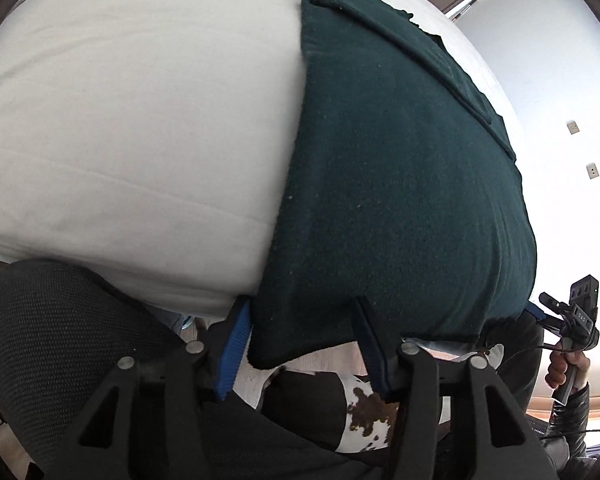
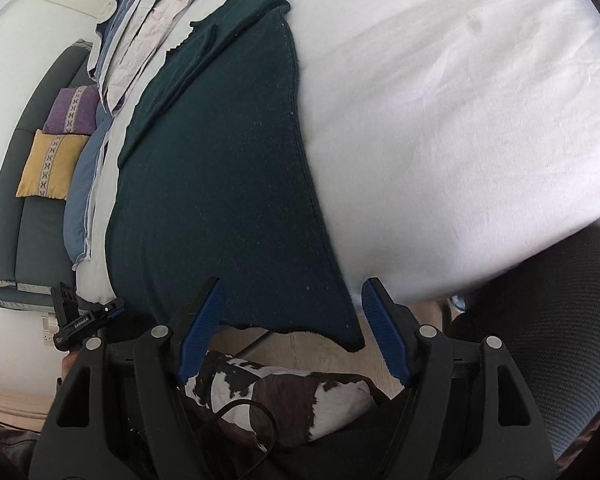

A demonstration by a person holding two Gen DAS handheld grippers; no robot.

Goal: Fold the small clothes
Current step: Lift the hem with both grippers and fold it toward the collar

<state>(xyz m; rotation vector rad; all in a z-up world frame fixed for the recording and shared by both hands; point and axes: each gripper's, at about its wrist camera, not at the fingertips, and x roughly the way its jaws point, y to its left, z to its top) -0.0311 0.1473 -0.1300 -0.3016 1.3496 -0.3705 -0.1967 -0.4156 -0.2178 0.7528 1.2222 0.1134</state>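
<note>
Both spread claws, left (image 1: 300, 334) and right (image 2: 292, 330), straddle the green garment's (image 2: 220, 184) near hem.

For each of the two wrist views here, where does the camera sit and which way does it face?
Left wrist: on the left claw, looking down along its blue fingers at the dark green garment on the white bed; the other hand shows at right.
Right wrist: on the right claw, facing the same garment's near corner, folded bedding beyond; the left claw shows at lower left.
Shared: garment, bed, cow-print cushion, mesh chair.
</note>
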